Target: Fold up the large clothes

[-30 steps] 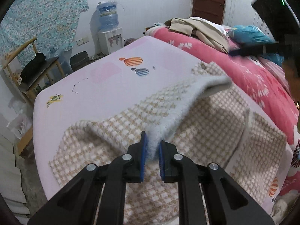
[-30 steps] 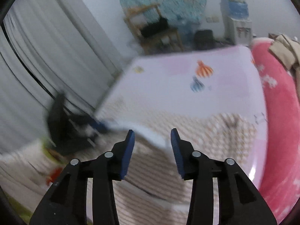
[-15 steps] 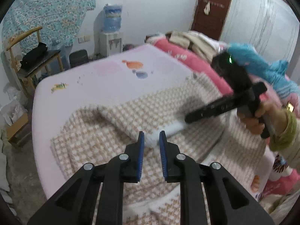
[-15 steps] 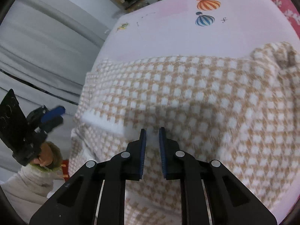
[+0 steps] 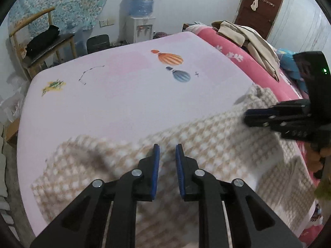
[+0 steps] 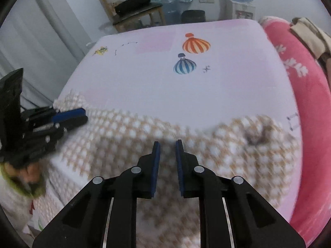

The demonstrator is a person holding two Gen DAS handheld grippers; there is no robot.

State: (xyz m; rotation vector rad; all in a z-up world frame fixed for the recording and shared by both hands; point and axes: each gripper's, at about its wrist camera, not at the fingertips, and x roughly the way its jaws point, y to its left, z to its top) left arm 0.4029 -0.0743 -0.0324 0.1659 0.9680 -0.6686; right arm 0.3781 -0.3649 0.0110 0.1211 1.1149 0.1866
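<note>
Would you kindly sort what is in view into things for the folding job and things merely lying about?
For the job: checked garment, left gripper, right gripper.

Lying about: beige clothes, pink blanket, water dispenser, chair.

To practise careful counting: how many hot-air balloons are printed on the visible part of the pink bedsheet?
2: an orange balloon and, just nearer, a smaller blue balloon. The checked garment may hide more.

You have one checked garment (image 5: 217,144); two grippers, left (image 5: 167,150) and right (image 6: 167,147); two printed balloons, orange (image 6: 196,45) and blue (image 6: 184,66); one chair (image 5: 41,41); one water dispenser (image 5: 141,10).
</note>
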